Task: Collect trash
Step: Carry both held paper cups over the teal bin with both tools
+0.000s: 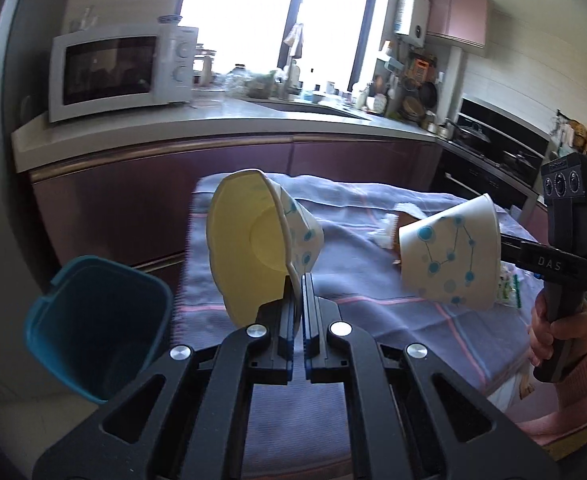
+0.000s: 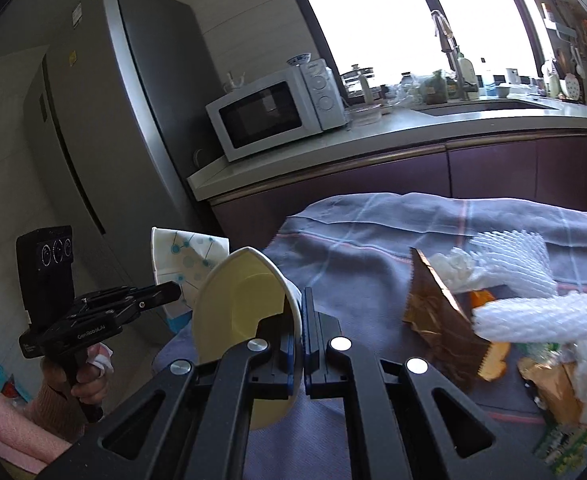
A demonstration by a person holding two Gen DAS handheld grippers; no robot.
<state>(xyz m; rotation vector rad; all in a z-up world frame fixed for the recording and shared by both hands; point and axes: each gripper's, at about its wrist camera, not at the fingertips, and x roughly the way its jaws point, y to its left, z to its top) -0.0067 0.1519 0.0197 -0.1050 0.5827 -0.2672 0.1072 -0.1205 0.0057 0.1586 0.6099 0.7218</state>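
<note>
The left gripper (image 1: 298, 280) is pinching the rim of one paper cup (image 1: 261, 236). The right gripper (image 2: 296, 296) is pinching another paper cup (image 2: 241, 320). Both cups are hanging above the cloth. The blue bin (image 1: 97, 320) is waiting at the lower left, looking empty. Wrappers (image 2: 445, 316) and white foam (image 2: 533, 308) are lying at the right, so most work seems left.

Two blue-dotted paper cups (image 1: 261, 236) (image 2: 245, 316) tipped sideways, held above cloth

Table (image 2: 333, 264) covered w/ blue-grey striped cloth (image 1: 357, 296). On cloth, right side: white foam netting (image 2: 533, 312), gold foil wrapper (image 2: 441, 312), crumpled tissue (image 2: 453, 268), misc. packets. Teal bin (image 1: 97, 328) beside table.
</note>
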